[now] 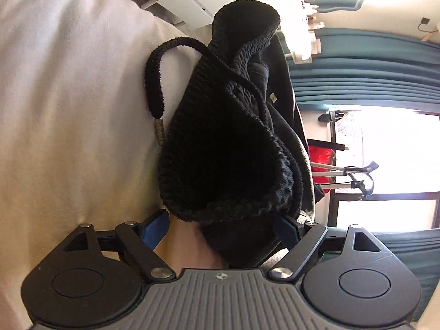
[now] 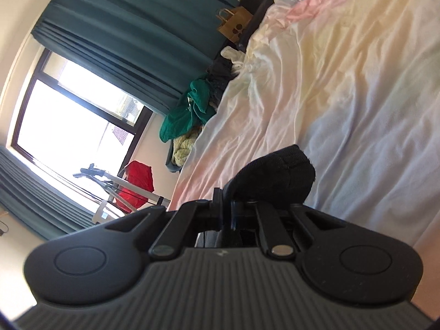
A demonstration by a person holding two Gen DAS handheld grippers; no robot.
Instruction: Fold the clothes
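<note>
My left claw (image 1: 220,220) was clenched on the black knitted drawstring garment (image 1: 225,143), my right claw (image 2: 233,203) on its other bunched end, above the pastel-sheeted bed (image 2: 343,82); soft, floppy, best pinched at the hems.

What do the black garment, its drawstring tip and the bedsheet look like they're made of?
Black garment: looks like a chunky ribbed knit, matte, probably wool or acrylic. Drawstring: braided cord, slightly fuzzy, with what seems a dull metal tip. Bedsheet: thin, soft woven cloth, likely cotton, creased and matte.
</note>
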